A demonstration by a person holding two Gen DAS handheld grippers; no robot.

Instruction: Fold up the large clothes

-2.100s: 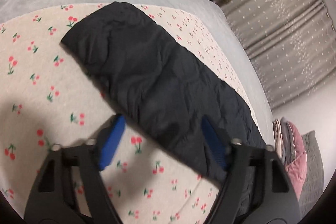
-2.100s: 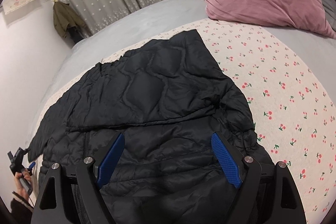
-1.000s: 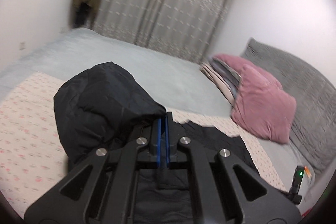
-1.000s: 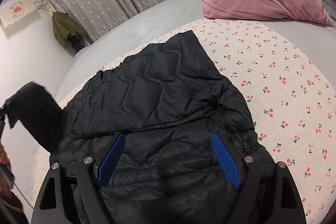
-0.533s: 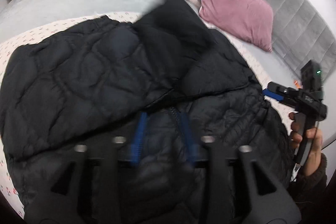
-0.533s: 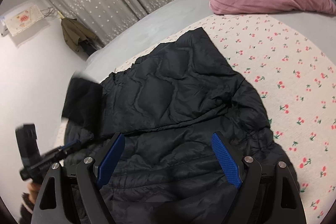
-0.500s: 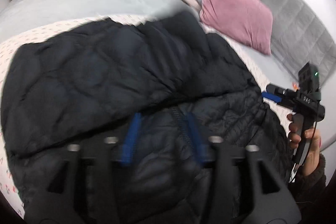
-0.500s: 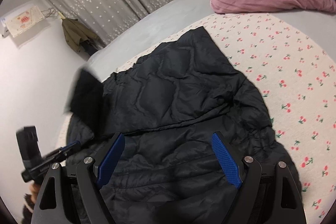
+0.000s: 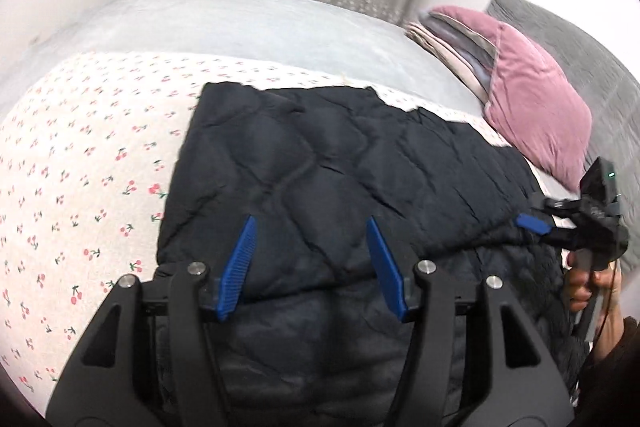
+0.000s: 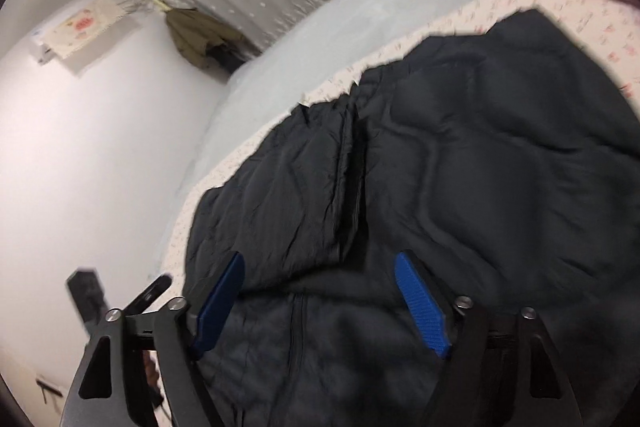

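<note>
Jacket half-folded on the bed, both of my grippers spread and empty.

Left gripper hovers over the black quilted jacket, whose long axis runs left to right on the cherry-print sheet. Right gripper hangs over the zipper side; the folded flap's free edge lies just ahead of both, nearer my left.

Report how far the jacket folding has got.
Done: both sleeves of the black jacket are folded in across its front, lying flat on the cherry-print sheet. In hand: nothing; the left gripper and right gripper are open over the near part of the jacket. Left: the body is unfolded at full length, so a lengthwise fold probably comes next.
</note>
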